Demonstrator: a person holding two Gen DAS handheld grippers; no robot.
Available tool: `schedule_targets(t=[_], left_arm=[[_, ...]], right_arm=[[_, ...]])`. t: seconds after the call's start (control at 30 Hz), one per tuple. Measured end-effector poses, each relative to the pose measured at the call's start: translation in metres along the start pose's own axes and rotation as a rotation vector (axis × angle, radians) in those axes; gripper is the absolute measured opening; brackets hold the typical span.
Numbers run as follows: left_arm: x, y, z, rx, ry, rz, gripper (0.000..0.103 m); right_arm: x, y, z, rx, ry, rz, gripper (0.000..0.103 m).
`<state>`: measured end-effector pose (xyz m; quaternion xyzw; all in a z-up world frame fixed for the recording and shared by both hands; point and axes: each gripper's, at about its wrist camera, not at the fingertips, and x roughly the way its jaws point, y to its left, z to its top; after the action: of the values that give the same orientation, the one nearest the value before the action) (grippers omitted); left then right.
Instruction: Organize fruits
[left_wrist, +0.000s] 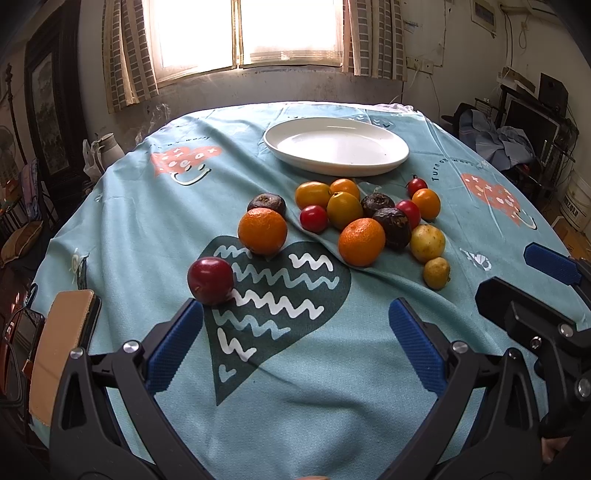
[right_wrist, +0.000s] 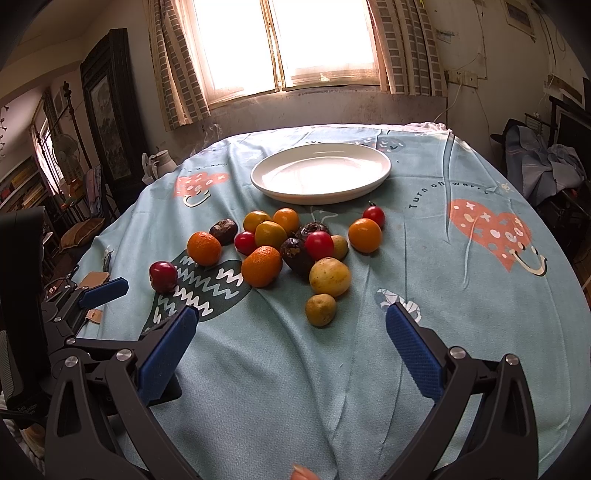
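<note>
A cloth (right_wrist: 369, 369) covers the table, and a plate (right_wrist: 320, 172) sits on it toward the far side, below the window (right_wrist: 284, 44). Just in front of the plate the fruit lies in a loose cluster (right_wrist: 295, 243), many pieces touching. One orange (left_wrist: 262, 231) sits at the cluster's left edge, another (left_wrist: 361, 242) nearer the middle. A plum (left_wrist: 211, 280) lies apart, to the left and nearer than the rest. Two potatoes (right_wrist: 330, 277) sit at the near right of the cluster, the smaller one (right_wrist: 320, 309) in front. A phone (left_wrist: 62, 354) rests at the table's left edge.
</note>
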<state>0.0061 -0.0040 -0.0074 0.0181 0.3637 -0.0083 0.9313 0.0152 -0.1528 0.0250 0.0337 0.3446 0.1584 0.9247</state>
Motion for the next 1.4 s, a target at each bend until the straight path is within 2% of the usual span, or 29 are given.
schedule_targets(t=[0.23, 0.37, 0.5, 0.6, 0.73, 0.87, 1.03, 1.1, 1.27, 1.33, 1.4], left_arm=[[0.0, 0.001, -0.001, 0.015, -0.005, 0.002, 0.101], [0.006, 0.023, -0.018, -0.007, -0.006, 0.044, 0.101], [0.009, 0.053, -0.025, -0.068, 0.015, 0.044, 0.101], [0.008, 0.059, -0.029, -0.047, 0.005, 0.049, 0.101], [0.016, 0.069, -0.022, -0.04, 0.019, 0.057, 0.101], [0.028, 0.075, -0.007, -0.035, 0.048, 0.06, 0.101], [0.046, 0.075, 0.008, -0.033, 0.08, 0.022, 0.101], [0.054, 0.075, 0.01, -0.035, 0.099, 0.001, 0.097], [0.064, 0.079, 0.014, -0.058, 0.135, -0.06, 0.079], [0.068, 0.079, 0.017, -0.063, 0.148, -0.081, 0.074], [0.072, 0.078, 0.018, -0.061, 0.16, -0.102, 0.063]], right_arm=[[0.005, -0.001, -0.002, 0.001, 0.005, -0.002, 0.102], [0.013, -0.011, -0.008, 0.026, 0.051, 0.052, 0.102], [0.022, -0.027, -0.012, 0.074, 0.129, 0.122, 0.102], [0.021, -0.031, -0.015, 0.093, 0.132, 0.16, 0.102], [0.017, -0.036, -0.015, 0.088, 0.131, 0.126, 0.102], [0.018, -0.043, -0.012, 0.107, 0.118, 0.158, 0.102], [0.022, -0.044, -0.012, 0.113, 0.127, 0.161, 0.102], [0.023, -0.044, -0.012, 0.113, 0.129, 0.16, 0.102], [0.024, -0.042, -0.009, 0.095, 0.12, 0.173, 0.102], [0.029, -0.04, -0.007, 0.083, 0.145, 0.164, 0.102], [0.036, -0.037, -0.005, 0.067, 0.192, 0.164, 0.102]])
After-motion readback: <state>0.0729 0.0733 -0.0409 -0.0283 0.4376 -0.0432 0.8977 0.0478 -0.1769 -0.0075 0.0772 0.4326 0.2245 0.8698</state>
